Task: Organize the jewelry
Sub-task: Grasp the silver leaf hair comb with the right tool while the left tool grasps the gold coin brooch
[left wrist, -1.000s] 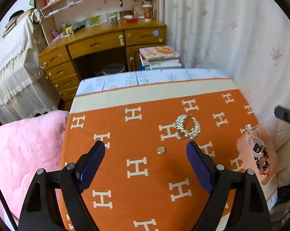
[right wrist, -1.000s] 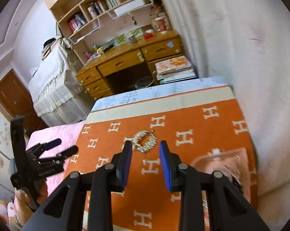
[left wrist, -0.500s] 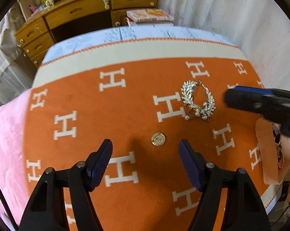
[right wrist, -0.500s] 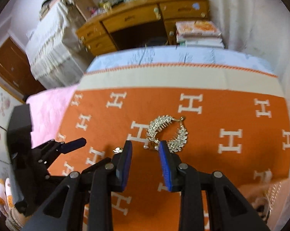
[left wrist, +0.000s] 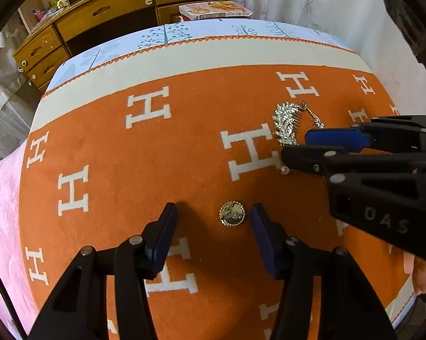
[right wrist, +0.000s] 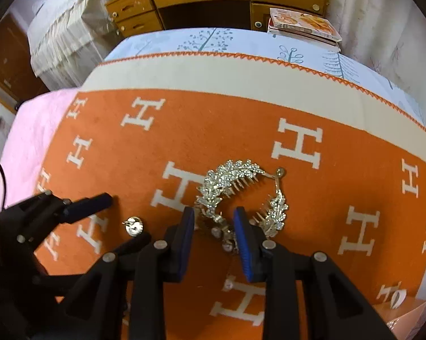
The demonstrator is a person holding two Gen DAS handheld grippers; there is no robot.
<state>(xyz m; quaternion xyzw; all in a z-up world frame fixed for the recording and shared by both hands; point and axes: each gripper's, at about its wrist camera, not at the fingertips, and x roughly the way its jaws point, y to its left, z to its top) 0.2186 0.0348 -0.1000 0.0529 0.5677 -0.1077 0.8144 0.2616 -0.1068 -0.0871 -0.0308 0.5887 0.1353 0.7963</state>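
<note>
A small round gold brooch (left wrist: 232,214) lies on the orange H-patterned blanket (left wrist: 128,155). My left gripper (left wrist: 214,215) is open, low over the blanket, with the brooch between its fingertips, not touching. A silver leaf-shaped hair comb with pearls (right wrist: 235,192) lies to the right; it also shows in the left wrist view (left wrist: 286,124). My right gripper (right wrist: 214,221) is open, its fingertips straddling the comb's near end. The brooch (right wrist: 134,225) and the left gripper (right wrist: 128,221) show at left in the right wrist view. The right gripper (left wrist: 297,146) shows in the left wrist view.
A pink jewelry tray (right wrist: 405,314) sits at the blanket's near right corner. A pink quilt (right wrist: 20,141) lies left of the blanket. A wooden desk with drawers (left wrist: 113,14) and a stack of magazines (left wrist: 215,10) stand beyond the far edge.
Both grippers have come down and forward toward the blanket. The left one now brackets the brooch. The right one has reached the comb's near end and opened slightly wider.
</note>
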